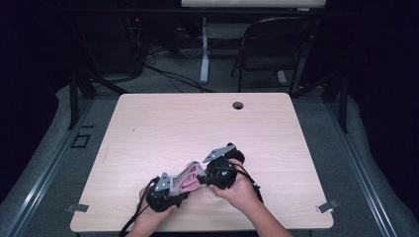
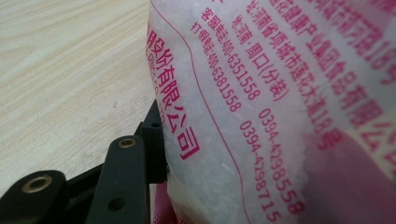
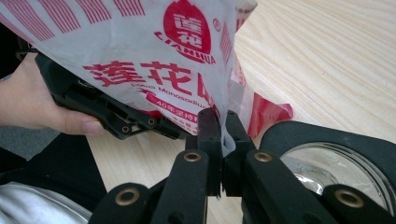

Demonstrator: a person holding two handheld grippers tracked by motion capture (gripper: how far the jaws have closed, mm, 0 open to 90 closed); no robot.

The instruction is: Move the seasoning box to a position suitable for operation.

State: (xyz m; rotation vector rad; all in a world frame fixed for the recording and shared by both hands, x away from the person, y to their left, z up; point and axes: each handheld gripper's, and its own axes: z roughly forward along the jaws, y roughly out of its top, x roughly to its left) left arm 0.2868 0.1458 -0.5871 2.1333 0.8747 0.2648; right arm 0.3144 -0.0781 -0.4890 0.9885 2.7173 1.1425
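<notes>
Pale wood-grain bench (image 1: pixel 148 123) sits in a dark room, its far half bare. Near the front edge a bag (image 1: pixel 188 177) of white crystals hangs between both grippers: thin glossy plastic, printed in pink and red, crinkled. The right gripper (image 3: pixel 223 135) pinches the bag's flat edge, jaws closed tight on the film. The left gripper (image 2: pixel 159 140) has one jaw against the bulging side of the bag; its jaws stand partly apart around it, and whether they press I cannot tell. A round glass dish (image 3: pixel 336 172) in a black frame lies just beside the right jaws. A folding chair (image 1: pixel 276 44) stands beyond the bench.
</notes>
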